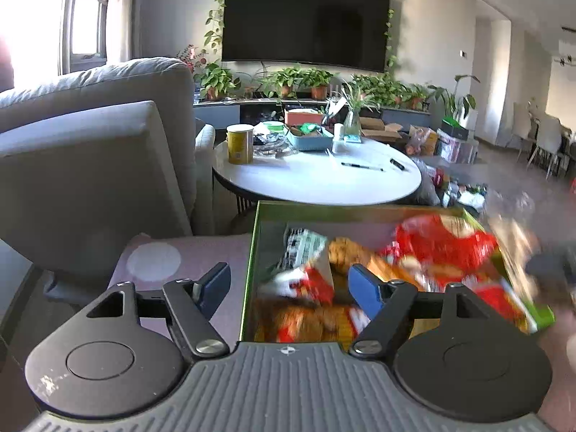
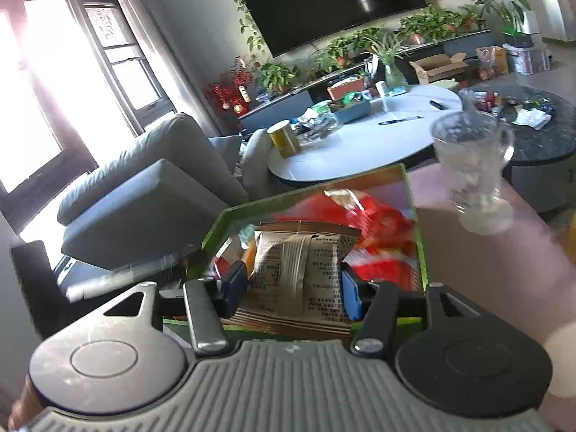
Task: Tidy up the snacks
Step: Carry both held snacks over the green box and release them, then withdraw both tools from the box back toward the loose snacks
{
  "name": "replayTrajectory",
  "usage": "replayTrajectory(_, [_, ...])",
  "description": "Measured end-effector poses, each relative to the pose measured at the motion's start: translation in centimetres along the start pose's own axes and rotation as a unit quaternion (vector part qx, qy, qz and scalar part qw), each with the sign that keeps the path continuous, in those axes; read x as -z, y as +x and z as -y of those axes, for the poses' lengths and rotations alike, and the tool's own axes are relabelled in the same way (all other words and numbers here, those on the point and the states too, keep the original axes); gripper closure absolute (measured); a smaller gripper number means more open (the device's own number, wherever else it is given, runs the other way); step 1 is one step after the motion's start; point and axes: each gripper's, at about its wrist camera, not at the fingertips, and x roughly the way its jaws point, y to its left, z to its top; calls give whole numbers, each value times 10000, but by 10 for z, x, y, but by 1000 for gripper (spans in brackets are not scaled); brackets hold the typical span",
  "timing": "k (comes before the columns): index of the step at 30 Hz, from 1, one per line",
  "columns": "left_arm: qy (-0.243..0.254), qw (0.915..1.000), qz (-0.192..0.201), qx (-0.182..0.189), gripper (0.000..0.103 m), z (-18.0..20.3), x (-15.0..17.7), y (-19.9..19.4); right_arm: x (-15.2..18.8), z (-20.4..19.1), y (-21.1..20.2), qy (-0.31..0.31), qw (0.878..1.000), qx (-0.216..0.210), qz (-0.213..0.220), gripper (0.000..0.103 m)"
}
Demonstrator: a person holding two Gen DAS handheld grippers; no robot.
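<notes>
A green box (image 1: 252,252) of snack packets stands on a pinkish surface (image 1: 187,248). In the left wrist view my left gripper (image 1: 289,286) is open, straddling the box's left wall, with its right pad over the packets and nothing gripped. A blurred red packet (image 1: 442,244) lies at the box's far right, with orange and red ones nearer. In the right wrist view my right gripper (image 2: 293,286) is shut on a beige printed snack packet (image 2: 298,270), held upright just above the green box (image 2: 313,189). Red packets (image 2: 378,223) lie behind it.
A clear glass mug (image 2: 471,169) stands on the pinkish surface to the right of the box. Beyond is a round white table (image 1: 316,180) with a yellow can (image 1: 239,144), a blue tray and pens. A grey sofa (image 1: 90,144) fills the left.
</notes>
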Motion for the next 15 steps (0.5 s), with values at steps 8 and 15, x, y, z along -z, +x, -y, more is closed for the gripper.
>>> replayTrajectory(8, [332, 9994, -68, 68, 27, -2, 22, -12, -32, -29, 36, -129, 9997, -222, -49, 29])
replayTrajectory(15, [370, 9990, -258, 73, 27, 0, 25, 5, -47, -48, 75, -390, 9991, 84, -163, 29])
